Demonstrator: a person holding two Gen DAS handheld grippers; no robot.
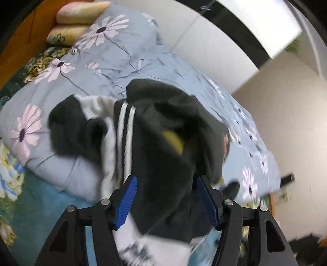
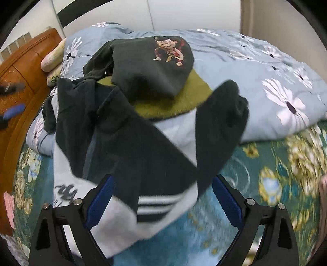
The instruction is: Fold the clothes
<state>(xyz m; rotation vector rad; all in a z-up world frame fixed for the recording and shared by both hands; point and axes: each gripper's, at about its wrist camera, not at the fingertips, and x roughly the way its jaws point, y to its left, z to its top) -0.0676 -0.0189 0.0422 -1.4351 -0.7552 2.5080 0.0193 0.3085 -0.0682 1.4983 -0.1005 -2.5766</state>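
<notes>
A black and white garment with white stripes (image 2: 130, 163) lies crumpled on the bed; it also shows in the left wrist view (image 1: 159, 155). My right gripper (image 2: 163, 196) is open, its blue pads (image 2: 226, 204) on either side of the garment's striped white edge. My left gripper (image 1: 166, 198) is open, with dark cloth lying between its blue pads (image 1: 126, 202). Behind lie a dark top with a cartoon figure (image 2: 155, 63) and an olive green garment (image 2: 179, 98). The views are blurred.
A grey-blue flowered duvet (image 2: 265, 81) is bunched across the bed over a teal floral sheet (image 2: 255, 180). A wooden headboard (image 2: 24, 67) and pillows (image 1: 81, 14) stand at one end. White walls lie behind.
</notes>
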